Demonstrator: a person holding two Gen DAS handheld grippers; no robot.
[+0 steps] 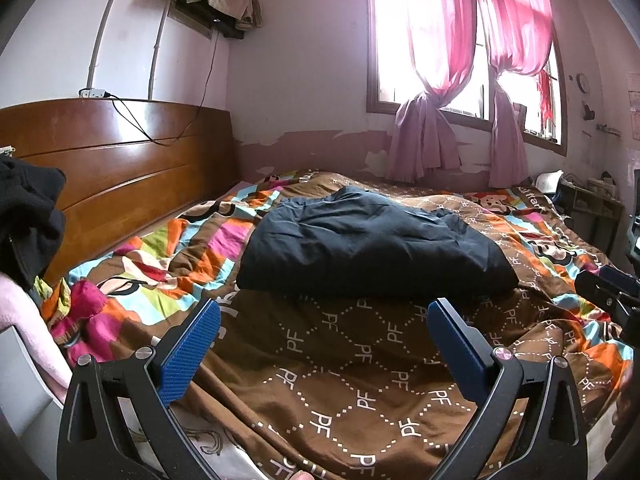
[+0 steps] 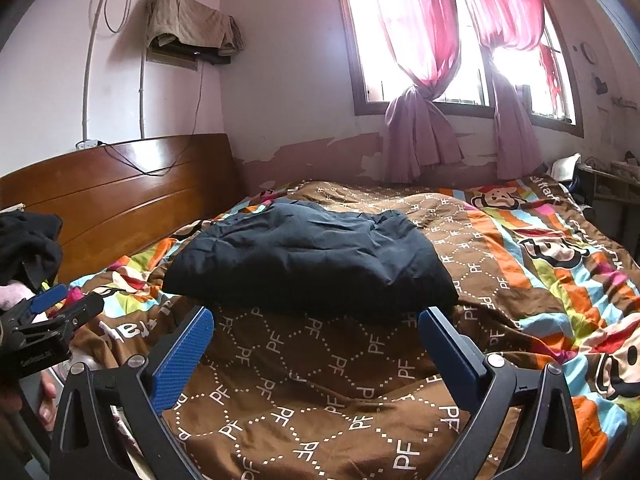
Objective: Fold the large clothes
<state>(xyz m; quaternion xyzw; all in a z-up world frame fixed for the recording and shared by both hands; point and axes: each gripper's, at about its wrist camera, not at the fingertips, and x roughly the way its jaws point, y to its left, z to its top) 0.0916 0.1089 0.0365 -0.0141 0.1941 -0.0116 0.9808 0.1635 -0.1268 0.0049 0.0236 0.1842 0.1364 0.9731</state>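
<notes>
A dark navy garment (image 1: 372,246) lies folded into a thick rectangle on the patterned bedspread (image 1: 352,380), its near edge just beyond my fingertips. My left gripper (image 1: 326,316) stands open over the brown part of the spread, nothing between its blue pads (image 1: 192,356). In the right wrist view the same garment (image 2: 308,264) sits straight ahead, and my right gripper (image 2: 316,322) is open too, short of its near edge. The left gripper (image 2: 52,312) shows at the left edge of that view; the right gripper's body (image 1: 612,284) shows at the right edge of the left view.
A pile of black clothes (image 1: 28,216) rests at the left by the wooden headboard (image 1: 120,168). Pink fabric (image 1: 24,320) lies at the bed's near left edge. Pink curtains (image 1: 432,80) hang at the window behind the bed. A cluttered shelf (image 1: 592,196) stands at the far right.
</notes>
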